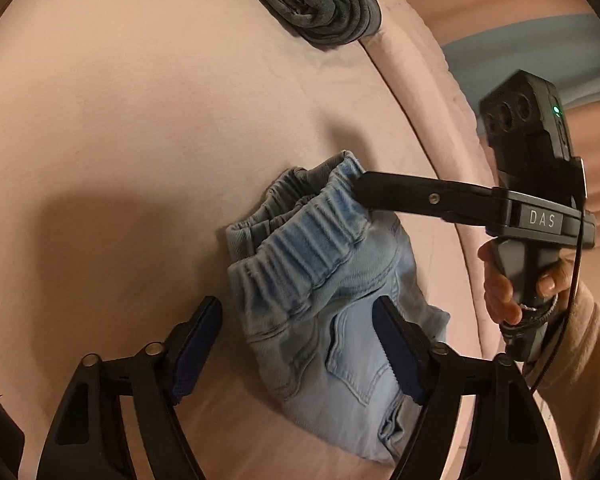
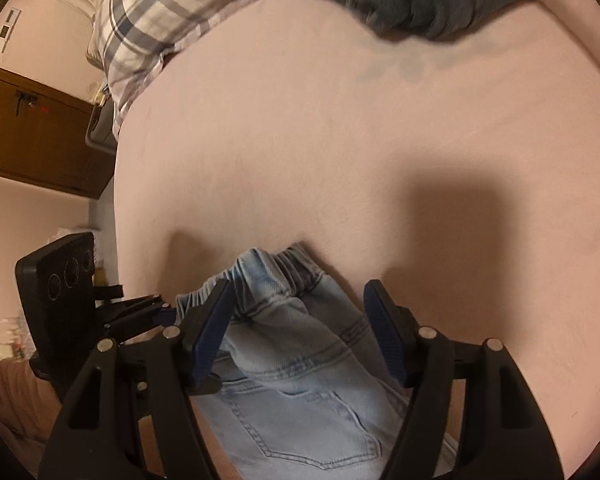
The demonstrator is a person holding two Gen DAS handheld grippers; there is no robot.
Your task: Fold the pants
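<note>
Between the two blue pads of the left claw [image 1: 298,350] lie the light blue jeans [image 1: 332,320]. This claw is wide open and holds nothing. The right claw [image 2: 298,330] is wide open too and holds nothing, with its tips down by the stretchy waistband [image 1: 300,240]. The jeans are bunched in a small heap on the pink bed [image 1: 120,120], near its right edge [image 1: 432,128].

I think the heap could slip apart, because no claw has a grip on it. If a claw grabs just the top layer, the fold may come undone. A hard push to the right could slide the jeans off the edge.

There is lots of open bed to the left and ahead. A dark folded cloth [image 1: 320,4] sits far ahead, and a checked pillow [image 2: 172,12] lies well apart.
</note>
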